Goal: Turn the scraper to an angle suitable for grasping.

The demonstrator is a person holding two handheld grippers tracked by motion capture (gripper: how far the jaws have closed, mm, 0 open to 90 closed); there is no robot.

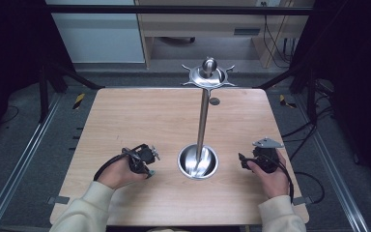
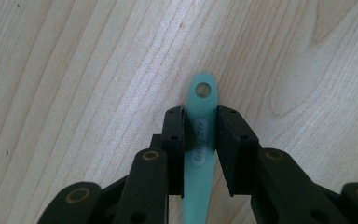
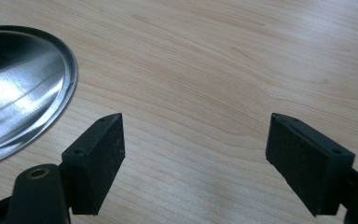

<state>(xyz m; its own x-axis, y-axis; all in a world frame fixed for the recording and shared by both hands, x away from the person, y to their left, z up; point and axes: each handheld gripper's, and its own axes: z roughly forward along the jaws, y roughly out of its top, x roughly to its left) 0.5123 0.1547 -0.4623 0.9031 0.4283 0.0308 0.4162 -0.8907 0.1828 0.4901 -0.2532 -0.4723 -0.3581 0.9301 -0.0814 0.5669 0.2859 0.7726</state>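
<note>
High view: wooden table [image 1: 125, 116] with a steel stand [image 1: 202, 121], its dish base [image 1: 198, 162] at 6 o'clock of the pole and its hooked crown [image 1: 208, 75] at 12. My left claw [image 1: 147, 166] sits at 9 o'clock of the base, my right claw [image 1: 242, 162] at 3.

Left gripper view: my left claw [image 2: 199, 135] pinches a teal handle [image 2: 199, 140]; its holed tip points to 12 o'clock, over the wood.

Right gripper view: my right claw [image 3: 193, 140] is spread wide over bare wood, the base [image 3: 23, 88] at 10 o'clock.
</note>
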